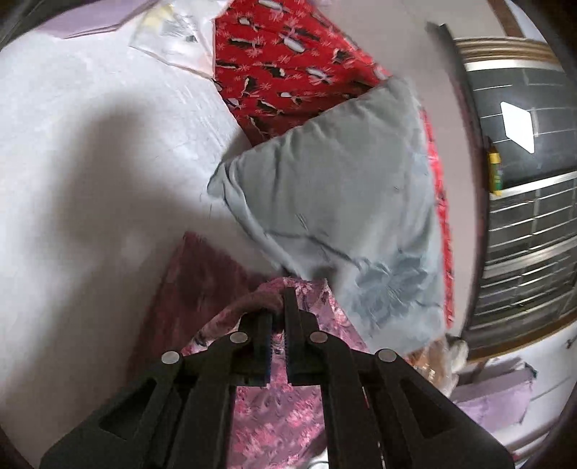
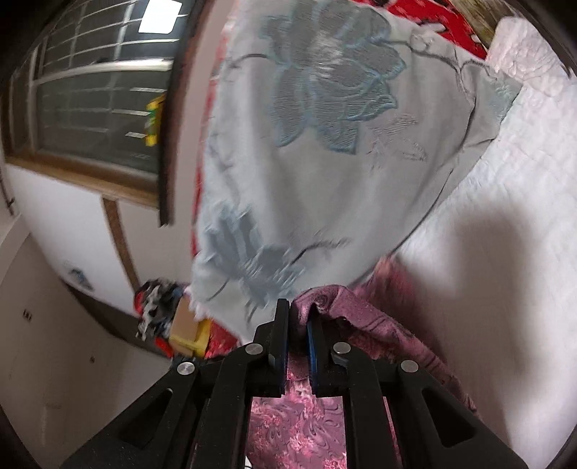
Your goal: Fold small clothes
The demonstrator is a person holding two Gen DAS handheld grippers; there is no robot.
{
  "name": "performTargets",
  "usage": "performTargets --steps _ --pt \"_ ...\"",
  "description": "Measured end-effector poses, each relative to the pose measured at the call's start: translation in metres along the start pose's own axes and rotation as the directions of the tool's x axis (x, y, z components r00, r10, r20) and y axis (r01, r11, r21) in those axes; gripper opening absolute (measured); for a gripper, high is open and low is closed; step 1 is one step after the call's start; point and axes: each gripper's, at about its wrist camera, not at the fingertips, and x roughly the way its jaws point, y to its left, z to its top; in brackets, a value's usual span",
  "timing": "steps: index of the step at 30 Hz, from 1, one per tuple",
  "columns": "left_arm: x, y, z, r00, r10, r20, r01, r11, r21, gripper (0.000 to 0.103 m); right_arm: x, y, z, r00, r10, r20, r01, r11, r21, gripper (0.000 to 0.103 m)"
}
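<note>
1. Setting: a bed with a white quilted cover (image 1: 90,151) beside a wall with a barred window (image 1: 523,231). The frames are motion-blurred. All places below are given relative to the grey-blue pillow (image 1: 335,202) with its embroidered flower.

2. Left gripper (image 1: 277,310): jaws narrow, pinched on a rolled edge of the pink patterned cloth (image 1: 274,407). The pinch sits just below the pillow's lower corner. Cloth hangs from the fingers toward the camera, so it looks lifted off the bed.

3. Right gripper (image 2: 297,317): jaws also nearly together, gripping a bunched fold of the same pink cloth (image 2: 299,429), just under the pillow's (image 2: 324,144) lower edge. A length of the cloth drapes off to the bed side of the jaws.

4. Outward from the jaws: part of the cloth lies darker on the cover (image 2: 505,288) next to the pillow. Behind the pillow is a red printed fabric (image 1: 288,61); beyond that, a clear plastic packet (image 1: 173,32) at the far end of the bed. On the window side of the pillow, below it, a small cardboard box (image 2: 187,324) and a dark tangled bundle (image 2: 155,306).

5. Progress, as a judgement: early. Both grippers hold an edge of one garment, which looks gathered and unflattened; no neat crease or finished folded pile shows anywhere. Still to do: spread it on the open cover away from the pillow, bring the edges together, lay it down. Whether the red fabric is also waiting to be folded, I cannot tell.
</note>
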Motion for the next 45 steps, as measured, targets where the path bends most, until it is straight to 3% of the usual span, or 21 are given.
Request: performTargets --steps 5,8,10,12,15,19,21,23,24,26,27,29,30,32,34,35,37,39,41,43,45 --pt "0.050 0.028 0.014 0.988 0.136 -0.067 -0.140 0.989 -0.047 0.003 0.040 -0.033 0.006 0.981 -0.179 -0.080 0.183 0.982 0.043 0.013" --pt "0.052 0.054 0.017 0.993 0.056 -0.105 -0.072 0.986 -0.152 0.003 0.026 -0.030 0.010 0.987 -0.153 -0.047 0.155 0.988 0.024 0.015" --pt "0.037 0.062 0.017 0.996 -0.033 -0.084 0.017 0.982 -0.189 0.004 -0.003 -0.023 0.015 0.994 -0.094 0.064 0.094 0.996 -0.004 0.038" --pt "0.022 0.061 0.013 0.994 -0.091 -0.068 0.077 0.979 -0.187 0.011 -0.016 -0.020 0.017 0.988 -0.117 0.102 0.121 0.992 -0.042 0.050" --pt "0.012 0.048 0.001 0.993 -0.103 -0.052 0.096 0.987 -0.126 0.040 0.001 -0.018 0.012 0.965 -0.262 0.001 0.260 0.955 -0.144 0.050" --pt "0.019 0.028 -0.023 0.992 -0.097 -0.074 0.095 0.995 -0.034 0.046 0.038 -0.017 -0.007 0.924 -0.376 -0.066 0.354 0.908 -0.223 0.049" --pt "0.035 0.022 -0.028 0.995 0.029 -0.091 -0.026 0.999 0.032 0.046 0.050 -0.010 -0.013 0.926 -0.371 -0.074 0.341 0.902 -0.265 0.014" --pt "0.048 0.023 -0.029 0.991 0.104 -0.083 -0.098 0.992 0.075 0.042 0.046 0.001 -0.016 0.933 -0.359 0.004 0.343 0.889 -0.305 0.009" --pt "0.051 0.024 -0.028 0.990 0.121 -0.075 -0.115 0.990 0.077 0.033 0.047 -0.002 -0.015 0.923 -0.386 0.008 0.371 0.882 -0.292 0.009" --pt "0.057 0.029 -0.023 0.983 0.174 -0.063 -0.170 0.983 0.070 0.016 0.054 -0.021 -0.010 0.861 -0.508 -0.039 0.485 0.841 -0.242 0.010" --pt "0.054 0.035 -0.021 0.982 0.177 -0.068 -0.175 0.984 0.041 0.010 0.048 -0.023 -0.009 0.867 -0.496 -0.041 0.477 0.851 -0.219 0.008" --pt "0.046 0.041 -0.021 0.987 0.138 -0.078 -0.139 0.990 -0.011 0.011 0.031 -0.007 -0.011 0.857 -0.514 0.032 0.507 0.831 -0.228 0.020" --pt "0.038 0.040 -0.024 0.989 0.129 -0.071 -0.131 0.991 -0.011 0.011 0.021 0.003 -0.014 0.872 -0.487 0.053 0.484 0.838 -0.251 0.020" --pt "0.020 0.035 -0.034 0.993 0.117 -0.030 -0.117 0.993 0.030 0.017 0.007 0.024 -0.028 0.926 -0.376 0.037 0.368 0.873 -0.321 0.020" --pt "0.006 0.024 -0.058 0.995 0.094 0.014 -0.095 0.993 0.069 0.044 0.003 0.038 -0.048 0.945 -0.327 0.005 0.303 0.869 -0.390 0.022" --pt "0.000 0.021 -0.071 0.995 0.089 0.035 -0.092 0.992 0.085 0.050 0.005 0.042 -0.061 0.947 -0.320 -0.025 0.279 0.860 -0.426 0.023" --pt "-0.004 0.017 -0.095 0.993 0.092 0.075 -0.101 0.988 0.116 0.060 0.014 0.036 -0.079 0.930 -0.361 -0.068 0.291 0.838 -0.462 0.023" --pt "0.006 0.015 -0.110 0.984 0.147 0.101 -0.161 0.975 0.150 0.060 0.023 0.006 -0.087 0.873 -0.466 -0.140 0.362 0.814 -0.453 0.021" --pt "0.023 0.009 -0.116 0.960 0.255 0.113 -0.275 0.935 0.222 0.059 0.010 0.000 -0.087 0.893 -0.438 -0.105 0.362 0.836 -0.412 0.013" --pt "0.025 -0.003 -0.123 0.942 0.300 0.149 -0.332 0.891 0.308 0.059 0.000 0.006 -0.079 0.888 -0.441 -0.129 0.369 0.851 -0.373 0.017" --pt "0.020 -0.008 -0.126 0.941 0.302 0.154 -0.337 0.880 0.334 0.059 -0.021 0.015 -0.071 0.892 -0.450 -0.047 0.398 0.829 -0.393 0.021"
